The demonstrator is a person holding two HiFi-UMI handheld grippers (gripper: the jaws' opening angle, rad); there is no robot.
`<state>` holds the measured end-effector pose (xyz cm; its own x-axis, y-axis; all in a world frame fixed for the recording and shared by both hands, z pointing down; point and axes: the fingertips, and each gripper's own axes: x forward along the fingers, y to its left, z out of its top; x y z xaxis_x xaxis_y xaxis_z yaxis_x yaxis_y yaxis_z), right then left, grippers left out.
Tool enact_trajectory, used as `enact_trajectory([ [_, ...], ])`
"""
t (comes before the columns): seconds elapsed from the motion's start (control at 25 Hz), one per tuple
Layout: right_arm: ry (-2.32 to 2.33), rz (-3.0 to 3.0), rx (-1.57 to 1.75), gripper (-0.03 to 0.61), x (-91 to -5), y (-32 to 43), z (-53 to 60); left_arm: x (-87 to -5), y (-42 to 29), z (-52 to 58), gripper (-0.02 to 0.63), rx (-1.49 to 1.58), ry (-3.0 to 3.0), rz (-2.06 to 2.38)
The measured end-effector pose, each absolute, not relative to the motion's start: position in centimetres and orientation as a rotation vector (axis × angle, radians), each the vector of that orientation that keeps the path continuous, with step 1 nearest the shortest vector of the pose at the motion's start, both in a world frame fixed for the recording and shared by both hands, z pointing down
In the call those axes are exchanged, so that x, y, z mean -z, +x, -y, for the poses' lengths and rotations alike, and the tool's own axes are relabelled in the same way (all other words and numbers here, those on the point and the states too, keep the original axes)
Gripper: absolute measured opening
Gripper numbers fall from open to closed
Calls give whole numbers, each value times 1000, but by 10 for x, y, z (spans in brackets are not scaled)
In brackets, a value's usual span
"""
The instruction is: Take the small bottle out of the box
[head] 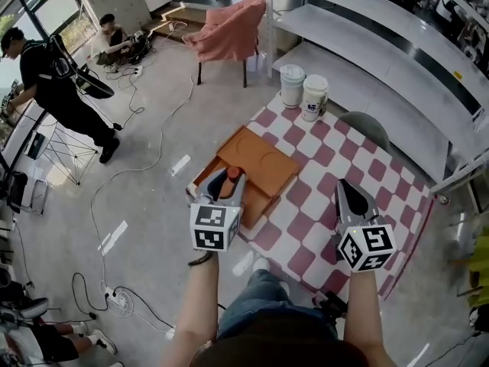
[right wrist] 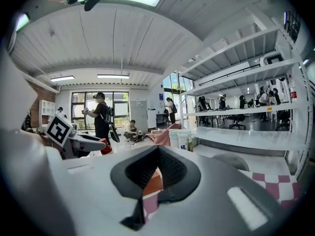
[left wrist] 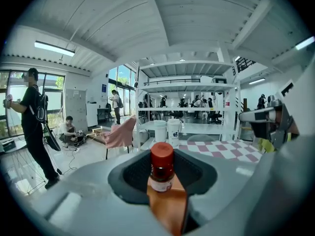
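Head view: my left hand-held gripper [head: 231,186] is clamped on the small bottle [head: 233,175], over the near edge of the orange box [head: 263,159] on the checkered surface [head: 306,224]. Left gripper view: only the bottle's red cap [left wrist: 162,155] and upper body show; its base is hidden between the jaws. My right hand-held gripper [head: 348,197], jaws together, holds nothing.

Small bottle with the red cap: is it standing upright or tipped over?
Upright. The small bottle stands straight between the jaws of the left gripper, which are closed on it, with its red cap on top.
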<state>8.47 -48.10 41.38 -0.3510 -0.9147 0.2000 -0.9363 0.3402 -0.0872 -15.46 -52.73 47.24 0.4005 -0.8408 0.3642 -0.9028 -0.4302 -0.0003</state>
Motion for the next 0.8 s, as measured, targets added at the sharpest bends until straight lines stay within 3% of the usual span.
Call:
enact_trajectory([
  [0.8, 1645, 2699, 9, 0, -311, 74, 404, -352, -148, 430, 144, -245, 2580, 1827],
])
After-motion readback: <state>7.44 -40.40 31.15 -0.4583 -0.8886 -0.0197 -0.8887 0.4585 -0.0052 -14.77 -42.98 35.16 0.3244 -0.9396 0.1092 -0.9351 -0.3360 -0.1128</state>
